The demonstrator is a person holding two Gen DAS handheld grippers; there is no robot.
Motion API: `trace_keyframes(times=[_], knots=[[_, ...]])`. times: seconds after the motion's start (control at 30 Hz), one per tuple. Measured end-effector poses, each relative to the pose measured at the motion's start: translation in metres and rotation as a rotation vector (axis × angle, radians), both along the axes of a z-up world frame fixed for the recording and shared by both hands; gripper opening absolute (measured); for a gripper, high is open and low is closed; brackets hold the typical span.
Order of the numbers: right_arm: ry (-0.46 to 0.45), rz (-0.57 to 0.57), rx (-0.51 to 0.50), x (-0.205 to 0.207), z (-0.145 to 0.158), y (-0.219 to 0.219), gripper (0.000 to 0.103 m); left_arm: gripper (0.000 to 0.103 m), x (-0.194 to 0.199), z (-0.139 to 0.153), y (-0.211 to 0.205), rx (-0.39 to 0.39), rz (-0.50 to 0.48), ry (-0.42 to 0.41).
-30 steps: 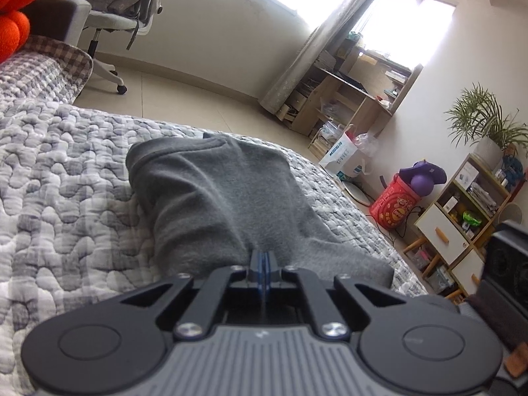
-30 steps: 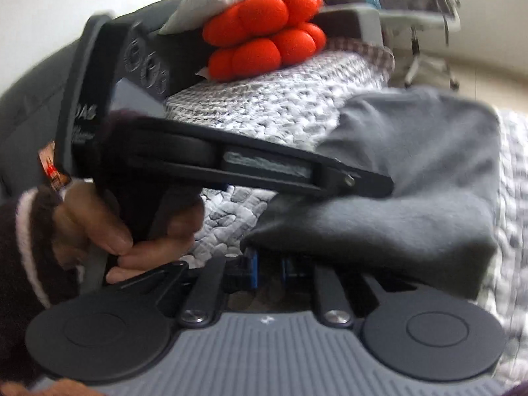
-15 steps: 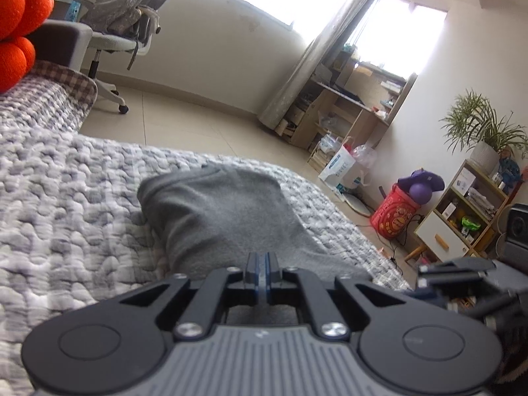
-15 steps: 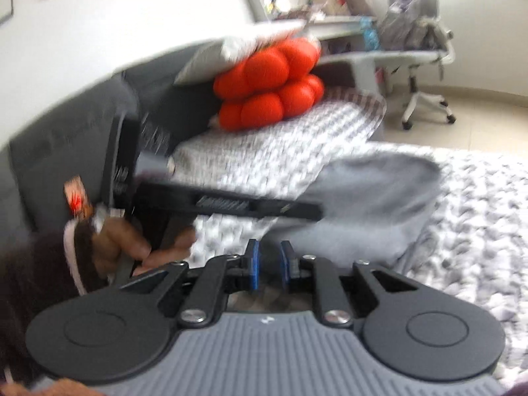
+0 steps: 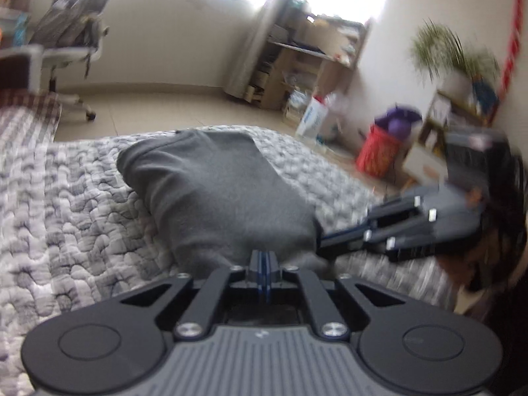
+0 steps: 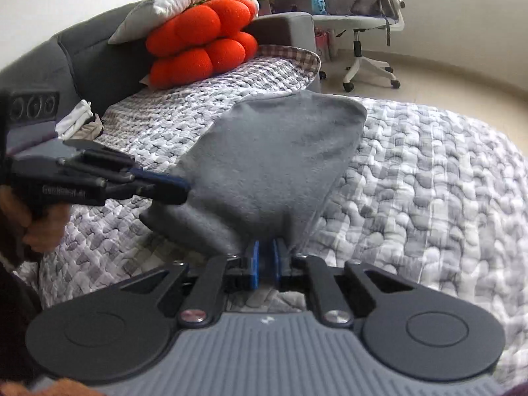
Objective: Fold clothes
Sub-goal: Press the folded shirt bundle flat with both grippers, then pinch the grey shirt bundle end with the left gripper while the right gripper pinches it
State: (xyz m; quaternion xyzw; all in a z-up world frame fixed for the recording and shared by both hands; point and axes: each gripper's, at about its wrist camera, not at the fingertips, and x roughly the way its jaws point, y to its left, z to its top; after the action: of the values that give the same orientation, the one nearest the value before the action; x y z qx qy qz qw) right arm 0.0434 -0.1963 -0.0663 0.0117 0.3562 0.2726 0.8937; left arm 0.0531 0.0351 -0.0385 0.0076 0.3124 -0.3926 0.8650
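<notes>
Since half a second ago both claws have pulled back along the bed (image 6: 429,181), stretching the grey garment (image 6: 280,158) longer toward the cameras. Left claw (image 5: 263,265): blue pads pressed flat together, pinching garment's near edge. Right claw (image 6: 265,260): pads show a narrow gap, fabric bunched just ahead of them; cannot tell if it really grips. Garment (image 5: 211,198) lies folded on the quilted grey-white bedspread, far end resting, near end lifted between the two claws. Left view is blurred at right. Orange cushion (image 6: 201,43) sits against the headboard, well apart from garment.
</notes>
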Motion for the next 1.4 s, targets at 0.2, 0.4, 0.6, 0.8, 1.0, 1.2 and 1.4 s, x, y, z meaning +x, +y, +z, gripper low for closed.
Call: trace_keyframes(times=[0.2, 0.4, 0.6, 0.8, 1.0, 1.2, 1.4], knots=[[-0.048, -0.039, 0.066, 0.003, 0.013, -0.008, 0.02, 0.014, 0.008, 0.017, 0.018, -0.112, 0.057, 0.04], [-0.125, -0.097, 0.113, 0.012, 0.02, -0.009, 0.038, 0.015, 0.026, 0.016, 0.001, -0.124, 0.133, 0.007], [-0.151, -0.144, 0.074, 0.039, 0.007, 0.006, 0.038, 0.015, 0.05, -0.005, -0.011, -0.115, 0.178, 0.042], [-0.149, -0.213, 0.086, 0.067, -0.002, 0.001, 0.038, 0.014, 0.083, -0.006, -0.003, -0.175, 0.191, 0.069], [-0.122, -0.276, 0.14, 0.093, -0.006, -0.008, 0.038, 0.014, 0.118, -0.014, 0.006, -0.23, 0.215, 0.107], [-0.118, -0.316, 0.166, 0.107, -0.008, -0.009, 0.038, 0.009, 0.148, -0.018, 0.005, -0.239, 0.197, 0.142], [-0.099, -0.391, 0.199, 0.112, -0.011, -0.007, 0.039, 0.023, 0.183, -0.018, -0.008, -0.111, 0.259, 0.165]])
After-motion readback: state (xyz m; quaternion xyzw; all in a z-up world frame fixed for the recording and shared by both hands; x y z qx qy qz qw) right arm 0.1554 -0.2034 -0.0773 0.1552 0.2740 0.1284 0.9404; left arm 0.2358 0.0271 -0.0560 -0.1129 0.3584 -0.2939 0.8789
